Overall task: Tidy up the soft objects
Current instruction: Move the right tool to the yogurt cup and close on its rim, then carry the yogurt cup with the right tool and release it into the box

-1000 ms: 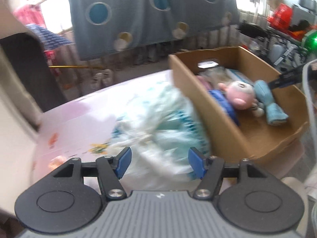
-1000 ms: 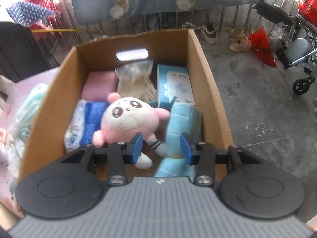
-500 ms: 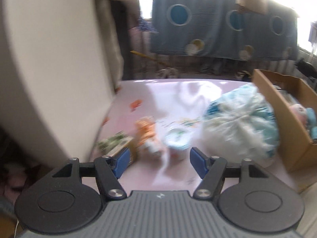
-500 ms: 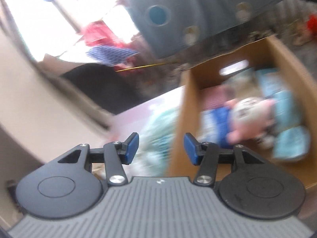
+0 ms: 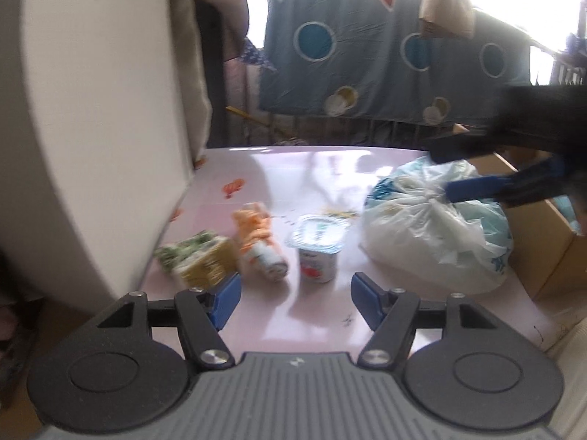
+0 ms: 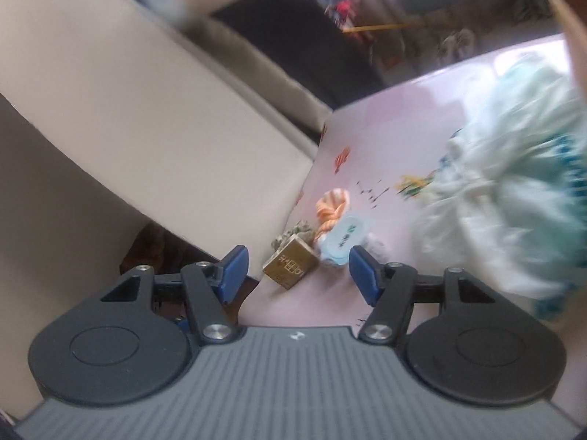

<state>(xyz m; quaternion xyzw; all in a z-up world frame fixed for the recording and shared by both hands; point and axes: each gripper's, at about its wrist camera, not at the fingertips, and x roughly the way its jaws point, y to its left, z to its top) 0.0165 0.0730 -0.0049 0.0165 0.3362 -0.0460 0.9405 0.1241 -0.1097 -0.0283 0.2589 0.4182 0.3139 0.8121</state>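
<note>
On the pink table (image 5: 315, 315) lie an orange-and-white rolled cloth (image 5: 258, 244), a yoghurt cup (image 5: 318, 247), a yellow-green packet (image 5: 198, 258) and a tied white-and-teal plastic bag (image 5: 436, 227). My left gripper (image 5: 296, 299) hovers open just in front of the cup and the cloth, with nothing between its fingers. My right gripper (image 6: 298, 273) has its jaws opening and empty; it looks over the packet (image 6: 291, 264), the cloth (image 6: 332, 207) and the cup (image 6: 343, 240). In the left wrist view its blurred fingers (image 5: 488, 187) hang over the bag's knot.
A cardboard box (image 5: 543, 234) stands at the table's right edge behind the bag (image 6: 513, 198). A beige cushioned sofa side (image 5: 95, 117) rises along the table's left edge. A blue spotted cloth (image 5: 385, 58) hangs on a railing behind.
Both grippers have swung left from the box and bag to the small items by the sofa. The right gripper's jaws have widened, and it now reaches into the left wrist view above the bag.
</note>
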